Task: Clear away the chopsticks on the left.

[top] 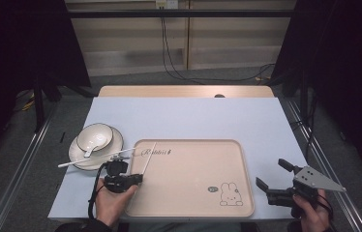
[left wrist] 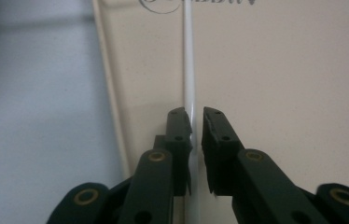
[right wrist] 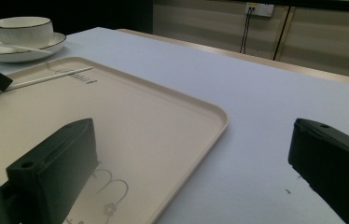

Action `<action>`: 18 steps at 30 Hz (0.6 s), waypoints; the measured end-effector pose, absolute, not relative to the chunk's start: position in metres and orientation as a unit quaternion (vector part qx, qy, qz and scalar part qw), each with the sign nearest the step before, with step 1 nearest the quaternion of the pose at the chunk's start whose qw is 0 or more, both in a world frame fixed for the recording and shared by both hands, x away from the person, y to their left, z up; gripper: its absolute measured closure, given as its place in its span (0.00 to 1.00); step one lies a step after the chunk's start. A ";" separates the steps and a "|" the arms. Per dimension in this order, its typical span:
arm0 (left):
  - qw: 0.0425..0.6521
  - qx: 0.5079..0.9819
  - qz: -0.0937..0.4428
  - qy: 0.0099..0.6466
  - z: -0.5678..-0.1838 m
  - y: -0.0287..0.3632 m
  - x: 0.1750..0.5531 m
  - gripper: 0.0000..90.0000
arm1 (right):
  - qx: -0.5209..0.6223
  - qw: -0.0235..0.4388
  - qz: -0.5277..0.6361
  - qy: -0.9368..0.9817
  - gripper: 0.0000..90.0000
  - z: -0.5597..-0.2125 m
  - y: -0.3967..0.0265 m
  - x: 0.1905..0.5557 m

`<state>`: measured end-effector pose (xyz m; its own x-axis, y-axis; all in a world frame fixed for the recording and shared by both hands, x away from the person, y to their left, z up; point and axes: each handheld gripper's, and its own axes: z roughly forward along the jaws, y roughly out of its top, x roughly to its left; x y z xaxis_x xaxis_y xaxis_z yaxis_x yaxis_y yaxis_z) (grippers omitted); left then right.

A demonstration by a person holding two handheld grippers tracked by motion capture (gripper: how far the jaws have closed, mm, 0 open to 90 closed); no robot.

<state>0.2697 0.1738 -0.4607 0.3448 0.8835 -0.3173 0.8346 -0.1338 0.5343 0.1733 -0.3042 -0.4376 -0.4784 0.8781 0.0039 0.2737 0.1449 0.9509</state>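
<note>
Left fingers (left wrist: pixel 197 122) barely parted around the white chopstick (left wrist: pixel 189 70), its near end hidden; right fingers (top: pixel 271 174) wide, empty.

In the left gripper view the near end of the white chopstick (left wrist: pixel 189 84) is hidden behind the black jaws, and whether the pads actually press it cannot be told; the tray's (left wrist: pixel 112 84) printed lettering is cut by the top edge. In the high view the left gripper (top: pixel 140 178) is partly covered by the left hand (top: pixel 113 200), and both forearms are cut by the bottom edge. In the right gripper view the saucer (right wrist: pixel 4 55) and bowl (right wrist: pixel 22 29) are cropped at the left edge.
</note>
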 end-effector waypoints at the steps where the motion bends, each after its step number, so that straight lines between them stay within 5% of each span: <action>1: 0.329 0.756 0.036 0.565 -0.461 0.174 0.270 0.84 | 0.414 0.298 0.506 0.695 0.01 -0.438 -0.304 0.173; 18: 0.443 0.764 0.092 0.460 -0.436 0.192 0.259 0.43 | 0.412 0.297 0.509 0.695 0.01 -0.437 -0.304 0.174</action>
